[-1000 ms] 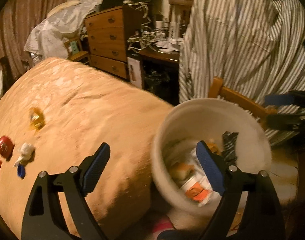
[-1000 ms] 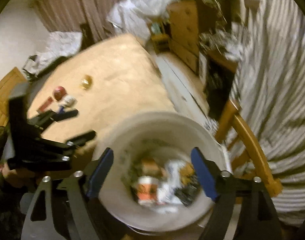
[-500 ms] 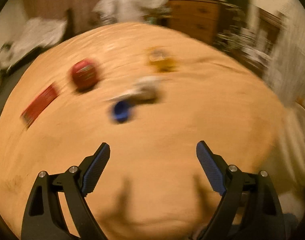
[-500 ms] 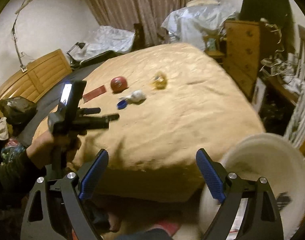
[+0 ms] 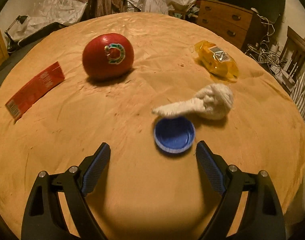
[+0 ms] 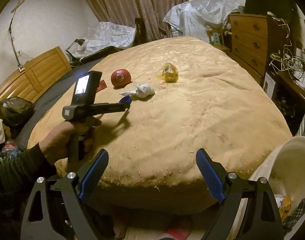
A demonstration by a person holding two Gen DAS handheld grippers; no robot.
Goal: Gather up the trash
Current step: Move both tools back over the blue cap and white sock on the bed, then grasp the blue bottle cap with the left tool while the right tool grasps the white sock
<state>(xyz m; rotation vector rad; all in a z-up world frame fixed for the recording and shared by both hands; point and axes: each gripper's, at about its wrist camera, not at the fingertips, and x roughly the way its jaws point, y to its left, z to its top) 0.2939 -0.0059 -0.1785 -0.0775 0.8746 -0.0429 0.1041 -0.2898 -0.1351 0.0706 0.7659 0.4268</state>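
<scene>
On the tan bed cover (image 5: 132, 180) lie a blue bottle cap (image 5: 174, 135), a crumpled white tissue (image 5: 208, 102), a yellow plastic wrapper (image 5: 217, 61), a round red packet (image 5: 108, 56) and a flat red carton (image 5: 34, 90). My left gripper (image 5: 153, 156) is open and empty, low over the bed, with the cap just ahead near its right finger. My right gripper (image 6: 152, 168) is open and empty at the foot of the bed. It sees the left gripper (image 6: 124, 105) beside the cap (image 6: 126, 100), and the tissue (image 6: 143, 90), wrapper (image 6: 169, 73) and red packet (image 6: 120, 78).
A white trash bin (image 6: 282, 172) holding several scraps stands on the floor at the right of the bed's foot. A wooden dresser (image 6: 250, 42) and a tangle of cables (image 6: 286, 62) are on the right. Plastic-covered furniture (image 6: 196, 14) stands behind the bed.
My left gripper swung from over the bin to low over the bed, close to the blue cap. My right gripper lifted away from the bin and faces the bed.
</scene>
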